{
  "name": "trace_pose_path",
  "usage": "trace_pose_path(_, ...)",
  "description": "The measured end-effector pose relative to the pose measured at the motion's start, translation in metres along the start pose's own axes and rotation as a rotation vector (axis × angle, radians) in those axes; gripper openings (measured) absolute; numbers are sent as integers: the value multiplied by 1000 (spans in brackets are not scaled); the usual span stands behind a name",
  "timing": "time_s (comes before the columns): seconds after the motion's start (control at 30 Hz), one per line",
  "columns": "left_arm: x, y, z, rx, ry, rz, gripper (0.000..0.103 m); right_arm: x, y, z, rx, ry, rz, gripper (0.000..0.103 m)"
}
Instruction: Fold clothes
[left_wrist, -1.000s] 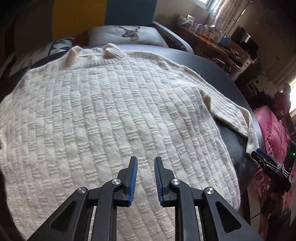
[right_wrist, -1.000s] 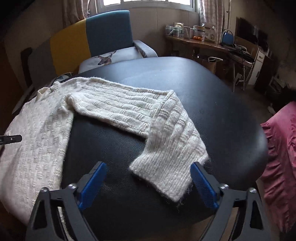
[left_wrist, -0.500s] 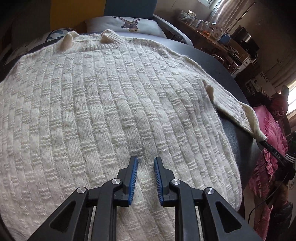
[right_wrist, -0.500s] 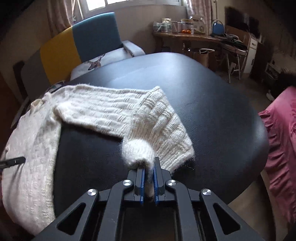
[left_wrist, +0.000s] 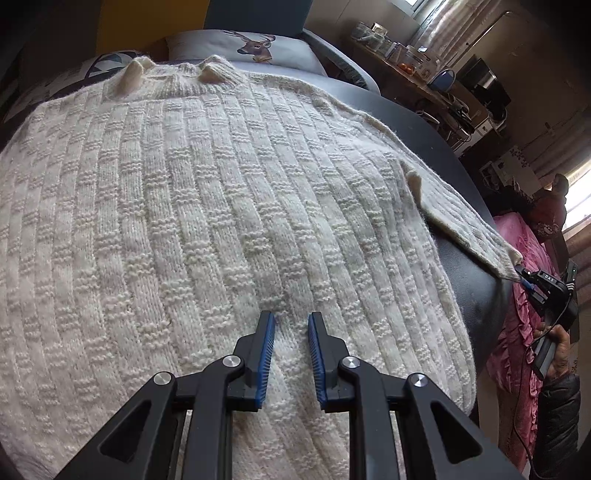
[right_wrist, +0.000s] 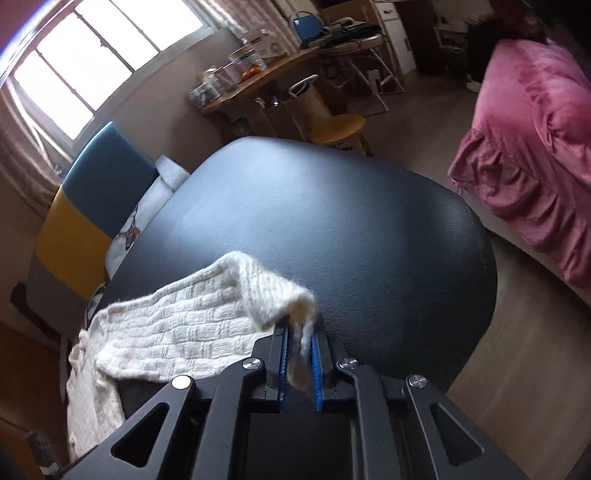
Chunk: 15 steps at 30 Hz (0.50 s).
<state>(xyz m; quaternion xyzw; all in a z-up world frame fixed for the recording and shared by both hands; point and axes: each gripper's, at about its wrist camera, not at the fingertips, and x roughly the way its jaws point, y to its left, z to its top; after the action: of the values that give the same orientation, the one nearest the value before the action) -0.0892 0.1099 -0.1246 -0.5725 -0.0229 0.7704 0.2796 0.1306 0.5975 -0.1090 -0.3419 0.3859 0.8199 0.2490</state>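
A cream knit sweater lies spread flat on a black table, collar at the far end. My left gripper hovers over the sweater's lower body, jaws slightly apart and empty. The right sleeve stretches off to the right, its cuff held by my right gripper. In the right wrist view my right gripper is shut on the sleeve cuff and holds it lifted above the table; the sleeve trails left to the sweater body.
A blue and yellow chair with a deer cushion stands behind the table. A pink bed is at the right. A cluttered wooden desk and a yellow stool stand beyond the table.
My right gripper closed on the sleeve cuff, then lifted it and swung right, pulling the sleeve taut. My left gripper stayed low over the sweater body, jaws unchanged.
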Motion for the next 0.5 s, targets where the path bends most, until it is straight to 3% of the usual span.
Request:
trace_pose_path(0.1,-8,-4,11,2,1,34,18,-24,-2,3,-36,-75,-57,17)
trace_pose_path(0.2,-25,-19,31,83,-70,56,18,-40,12,5,-120,-105,-73,22)
trace_pose_path(0.4,-30,-63,88,193,-139,33,19,-7,79,-5,-326,-5,-12,24)
trace_pose_path(0.5,-20,-94,116,263,-144,17,19,19,106,-14,-405,46,-43,24)
